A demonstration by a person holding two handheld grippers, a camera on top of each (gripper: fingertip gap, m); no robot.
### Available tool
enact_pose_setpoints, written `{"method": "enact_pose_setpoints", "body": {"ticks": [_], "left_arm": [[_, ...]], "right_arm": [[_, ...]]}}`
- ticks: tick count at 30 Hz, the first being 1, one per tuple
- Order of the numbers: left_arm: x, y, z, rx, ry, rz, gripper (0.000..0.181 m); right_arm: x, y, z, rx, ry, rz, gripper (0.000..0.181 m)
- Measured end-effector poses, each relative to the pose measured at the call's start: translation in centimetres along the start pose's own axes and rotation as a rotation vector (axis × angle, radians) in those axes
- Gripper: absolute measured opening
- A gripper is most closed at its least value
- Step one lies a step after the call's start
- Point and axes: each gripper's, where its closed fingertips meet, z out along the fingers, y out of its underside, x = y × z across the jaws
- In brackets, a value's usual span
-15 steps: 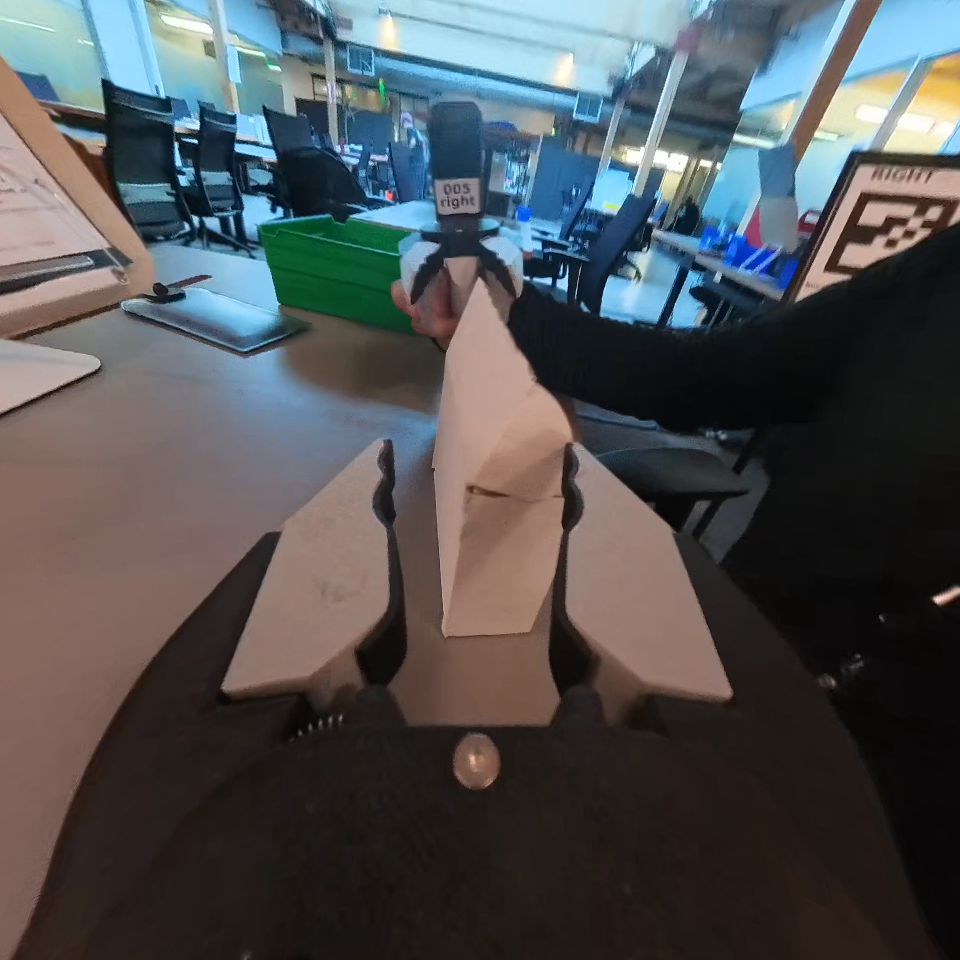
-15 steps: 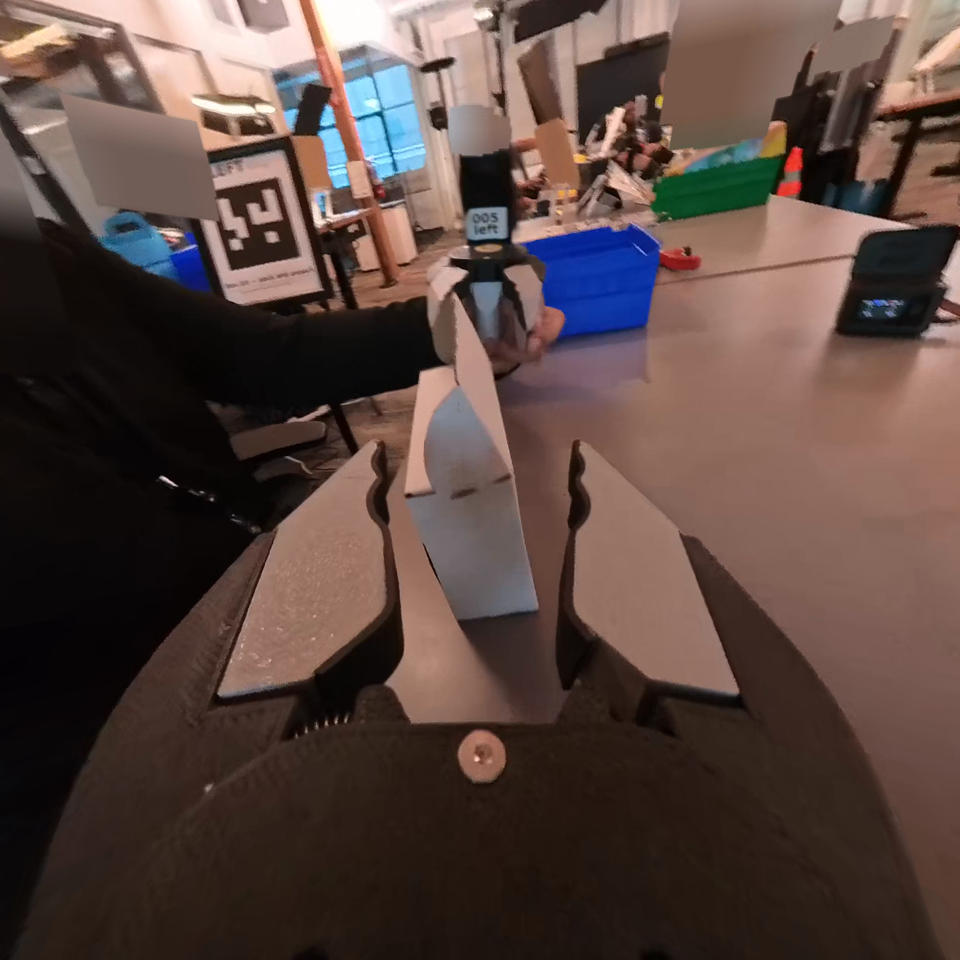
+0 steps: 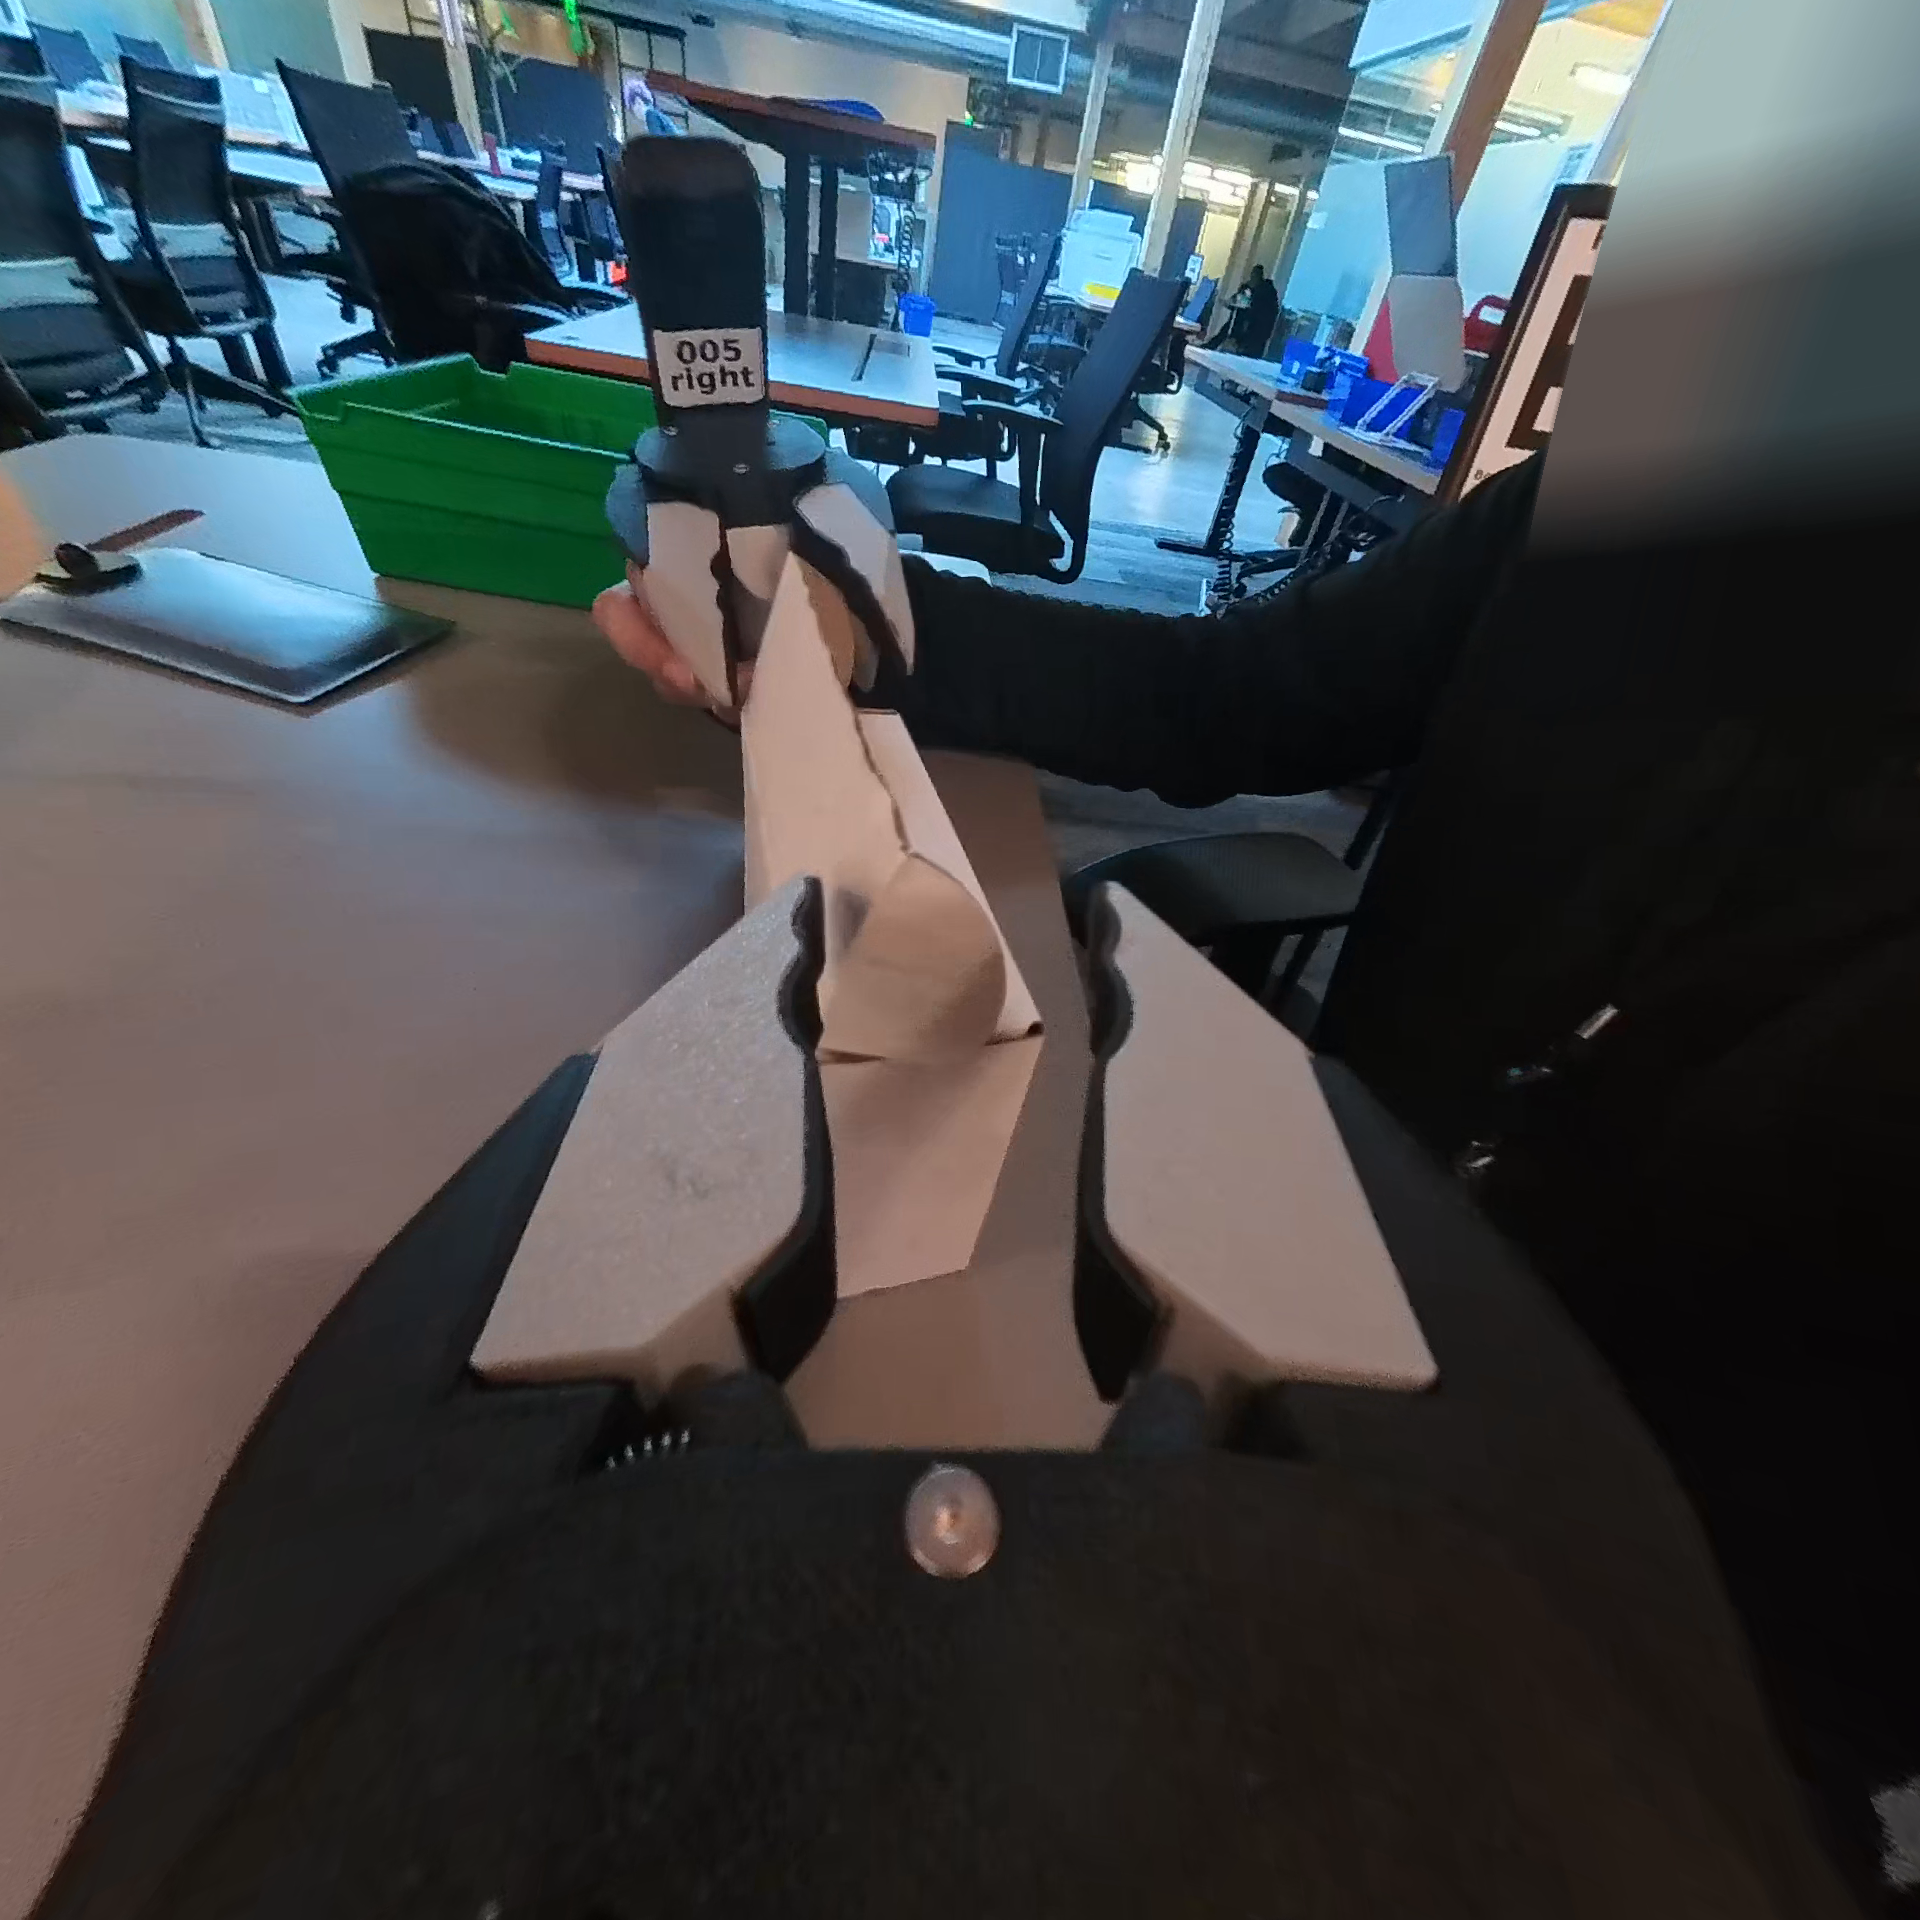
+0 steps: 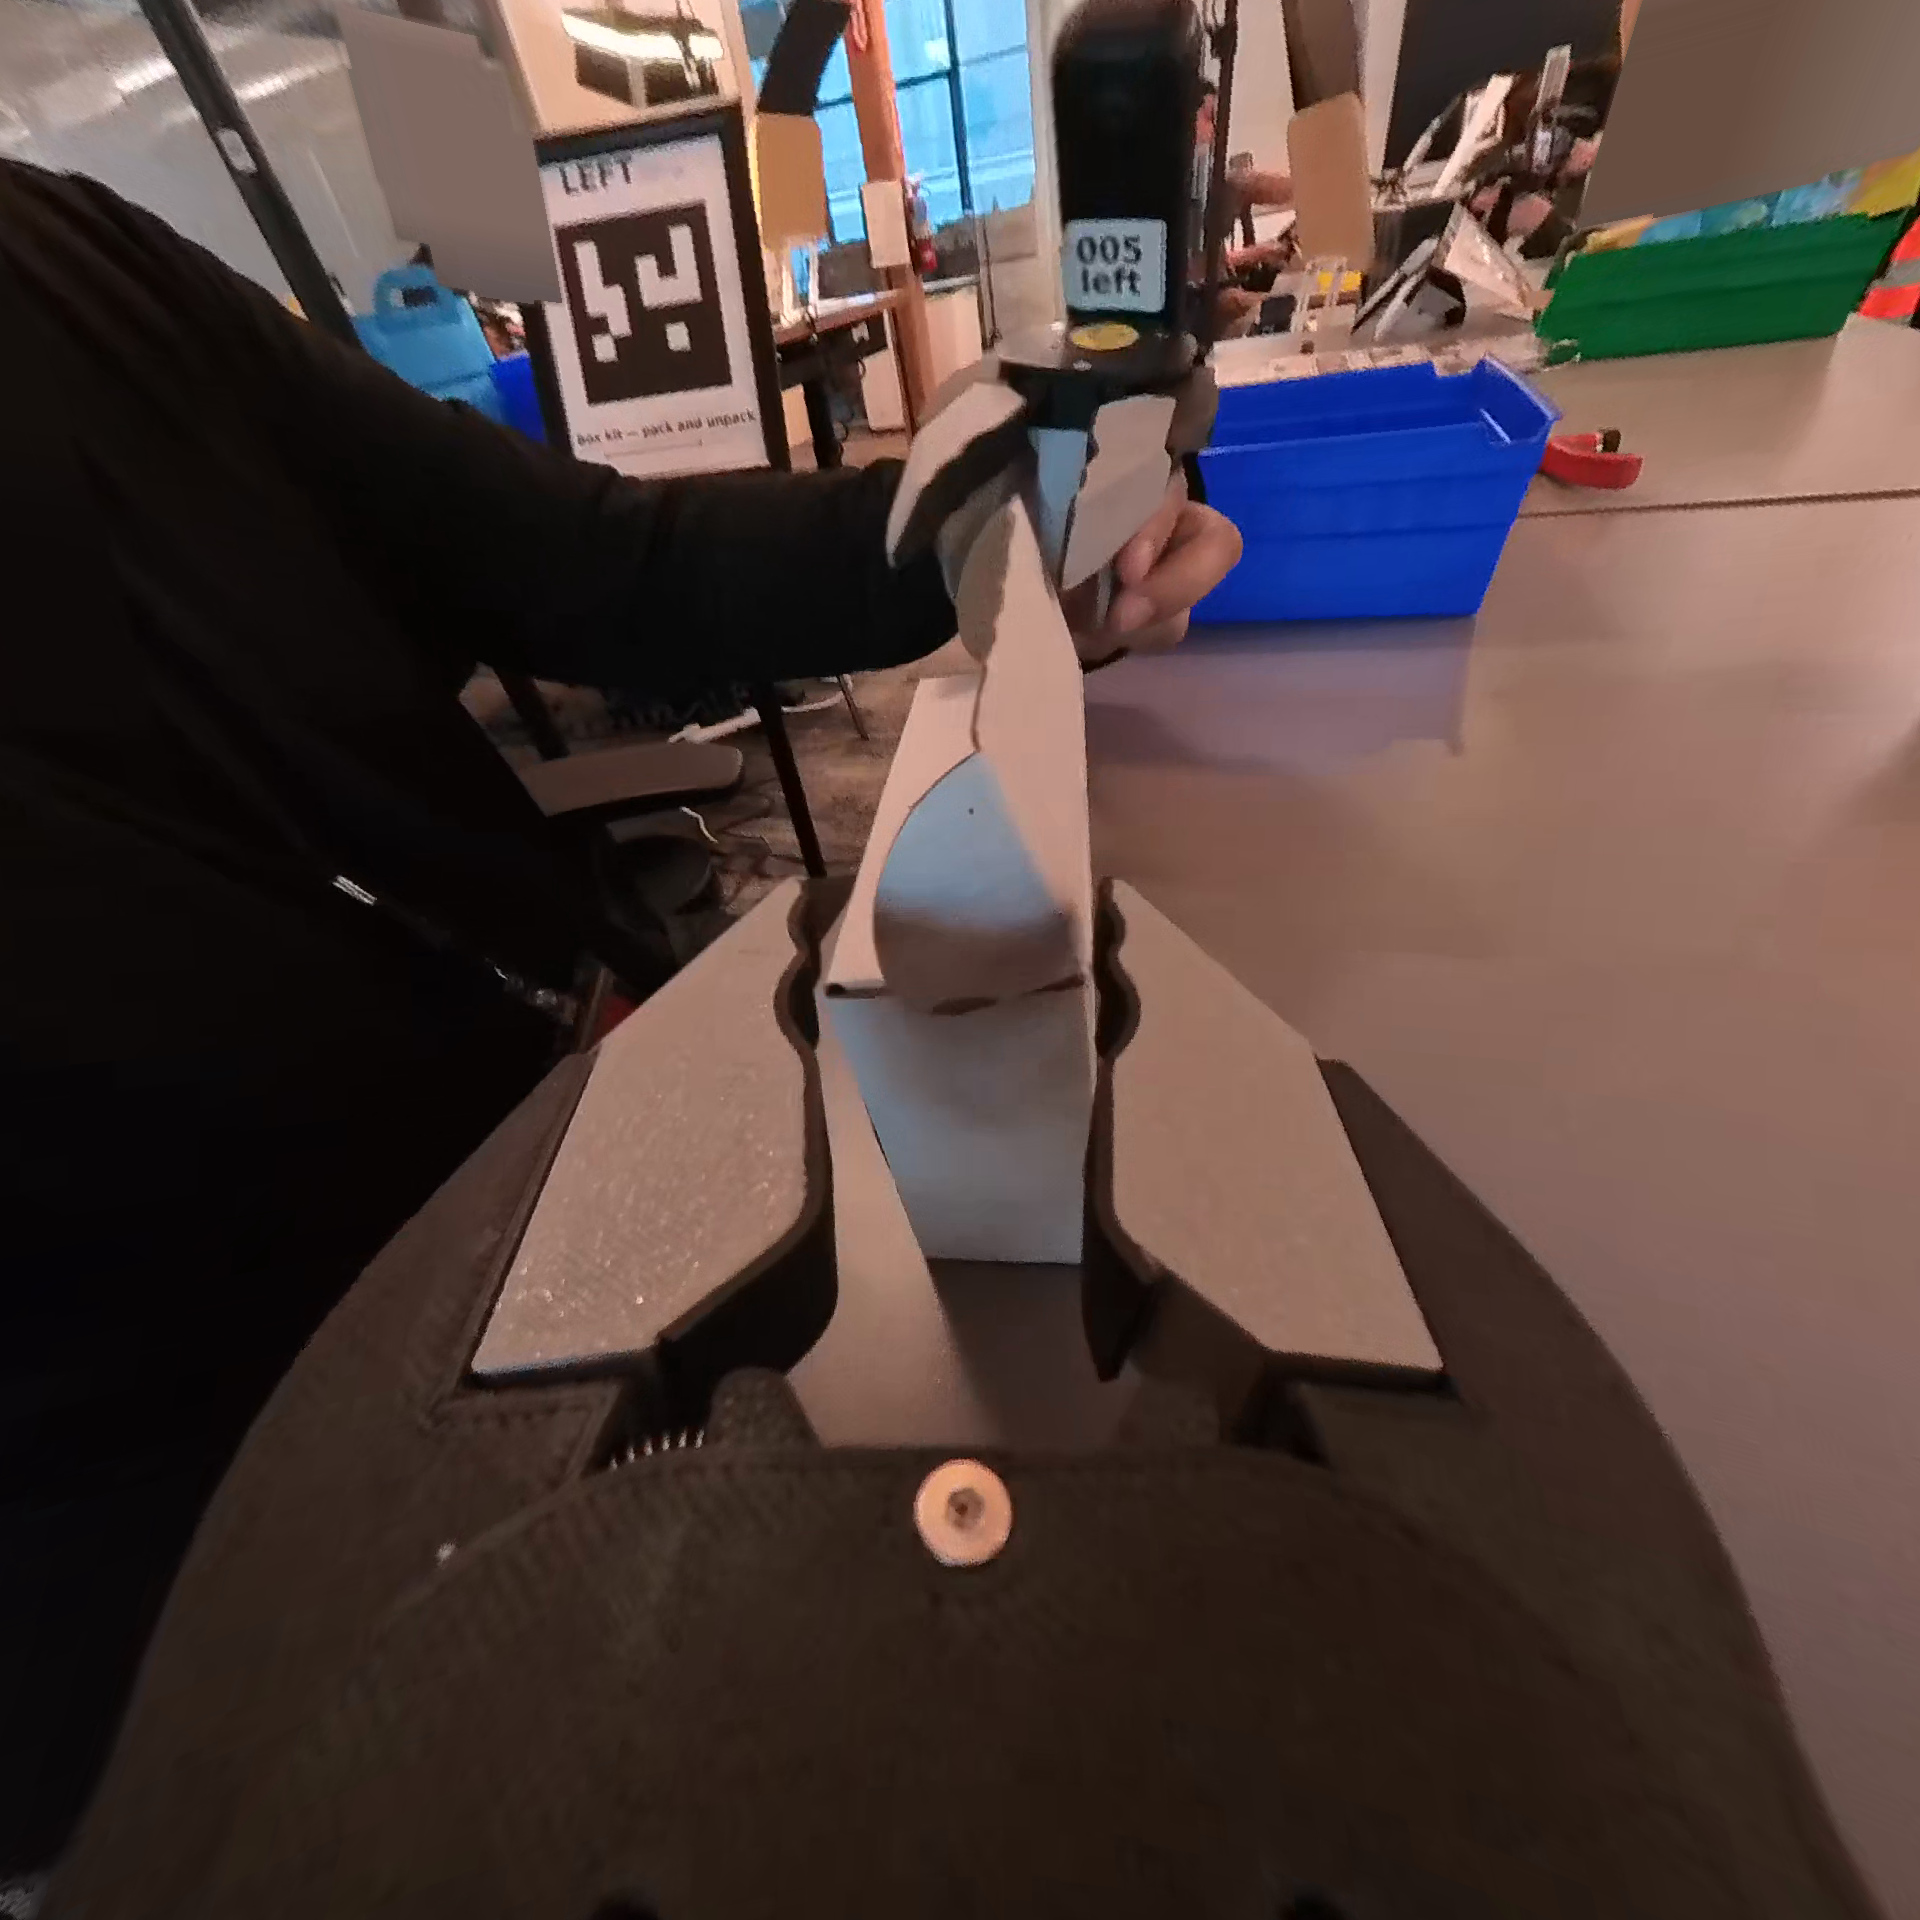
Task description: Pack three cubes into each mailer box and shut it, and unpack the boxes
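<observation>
A closed white mailer box (image 3: 914, 977) is held off the table between my two grippers, one at each end. My left gripper (image 3: 951, 914) has its jaws drawn in on the near end; the box presses against the left finger. My right gripper (image 4: 951, 914) is shut on the other end (image 4: 966, 1122), which fills the gap between its fingers. Each gripper also shows far off in the other's view, the right one (image 3: 800, 665) and the left one (image 4: 1029, 603), each held in a hand with a black sleeve. No cubes are in view.
The brown table (image 3: 312, 935) carries a green bin (image 3: 468, 488) and a black flat pad (image 3: 229, 623) at the far left. In the right wrist view a blue bin (image 4: 1351, 499) stands behind the box, with a red tool (image 4: 1590, 457) and green bin (image 4: 1714, 281) beyond. The tips of one gripper are about 15 cm away from the tips of the other.
Both grippers have narrowed their jaws onto the box ends. The box has tilted slightly and sits closer in both views.
</observation>
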Motion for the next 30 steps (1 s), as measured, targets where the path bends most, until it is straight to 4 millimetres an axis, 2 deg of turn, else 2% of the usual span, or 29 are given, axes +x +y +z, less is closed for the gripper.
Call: {"method": "enact_pose_setpoints", "body": {"ticks": [3,9,18,25,30], "left_arm": [[-0.4,0.1,-0.6,-0.011,-0.014,-0.006,0.047],[-0.5,0.4,0.0,-0.07,0.008,0.03,0.034],[-0.3,0.4,0.1,-0.078,0.024,0.061,0.031],[0.0,0.4,0.4,-0.09,0.032,0.081,0.031],[-0.6,0.4,0.8,-0.123,-0.031,0.11,0.028]], "right_arm": [[-0.1,-0.7,-0.3,0.034,-0.033,-0.004,0.038],[-0.2,-1.1,-0.1,0.044,-0.056,-0.025,0.03],[-0.5,-1.0,-0.9,0.049,-0.073,-0.031,0.031],[-0.7,-1.2,-0.6,0.047,-0.075,-0.061,0.028],[-0.8,-1.3,-0.2,0.05,-0.065,-0.076,0.027]]}}
